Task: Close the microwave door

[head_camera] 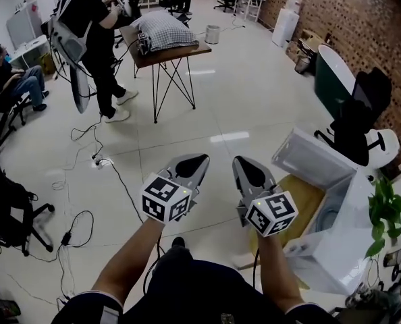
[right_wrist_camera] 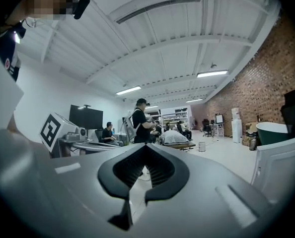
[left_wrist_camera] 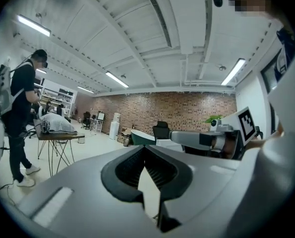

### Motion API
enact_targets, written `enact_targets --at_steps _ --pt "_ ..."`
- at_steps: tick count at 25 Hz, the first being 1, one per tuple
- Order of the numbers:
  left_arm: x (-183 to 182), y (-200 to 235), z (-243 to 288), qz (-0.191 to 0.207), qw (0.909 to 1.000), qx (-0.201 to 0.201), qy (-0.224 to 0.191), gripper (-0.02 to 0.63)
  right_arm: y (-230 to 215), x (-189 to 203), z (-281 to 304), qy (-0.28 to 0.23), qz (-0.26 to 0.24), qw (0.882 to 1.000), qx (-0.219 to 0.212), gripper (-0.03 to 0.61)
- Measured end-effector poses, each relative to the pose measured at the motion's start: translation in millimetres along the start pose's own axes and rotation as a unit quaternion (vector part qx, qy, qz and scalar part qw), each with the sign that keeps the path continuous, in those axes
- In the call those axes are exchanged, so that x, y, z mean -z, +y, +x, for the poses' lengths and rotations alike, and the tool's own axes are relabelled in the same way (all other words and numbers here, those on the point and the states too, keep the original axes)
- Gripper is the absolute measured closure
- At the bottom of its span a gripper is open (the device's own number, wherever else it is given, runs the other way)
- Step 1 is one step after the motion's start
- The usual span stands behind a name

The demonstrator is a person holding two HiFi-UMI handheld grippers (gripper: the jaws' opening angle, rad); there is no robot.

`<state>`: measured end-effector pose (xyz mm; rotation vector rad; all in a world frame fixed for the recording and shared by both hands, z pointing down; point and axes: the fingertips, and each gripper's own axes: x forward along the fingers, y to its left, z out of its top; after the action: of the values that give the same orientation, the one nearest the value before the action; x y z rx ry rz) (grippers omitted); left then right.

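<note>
The room is brightly and evenly lit by long white fluorescent ceiling tubes [left_wrist_camera: 33, 26], which burn out to pure white in both gripper views. Their light leaves pale glare patches on the glossy light-grey tiled floor [head_camera: 229, 137]. Shadows are faint and soft, as under the dark wooden surface on thin black legs [head_camera: 161, 54]. Both gripper views are strongly fisheye: roof beams bow and the corners fall to black. Close to the lens, the grey left gripper [left_wrist_camera: 145, 150] and grey right gripper [right_wrist_camera: 143, 148] look soft, while the distant room is sharper. The head view's left edge is dimmer.
</note>
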<state>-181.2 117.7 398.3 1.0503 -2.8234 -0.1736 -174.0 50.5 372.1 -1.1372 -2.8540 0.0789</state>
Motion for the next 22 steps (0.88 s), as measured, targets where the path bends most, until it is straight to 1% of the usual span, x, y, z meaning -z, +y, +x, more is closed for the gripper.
enact_targets --at_steps 3,7,12,16,22 --pt "-4 17 19 0.004 0.9993 0.037 0.005 0.601 -14 -1 17 -0.005 0.003 0.999 0.036 0.577" --pt "-4 24 45 0.007 0.9955 0.093 0.016 0.603 -34 -4 23 -0.014 0.005 0.996 0.09 0.577" --pt "-12 25 84 0.011 0.9906 0.135 0.018 0.601 -65 -8 25 -0.015 0.006 0.992 0.128 0.577" --pt "-13 13 124 0.015 0.984 0.176 0.024 0.601 -96 -13 16 -0.021 0.007 0.986 0.164 0.577" --pt "-11 -20 189 0.023 0.9709 0.236 0.036 0.602 -151 -14 -12 -0.035 0.017 0.974 0.221 0.577"
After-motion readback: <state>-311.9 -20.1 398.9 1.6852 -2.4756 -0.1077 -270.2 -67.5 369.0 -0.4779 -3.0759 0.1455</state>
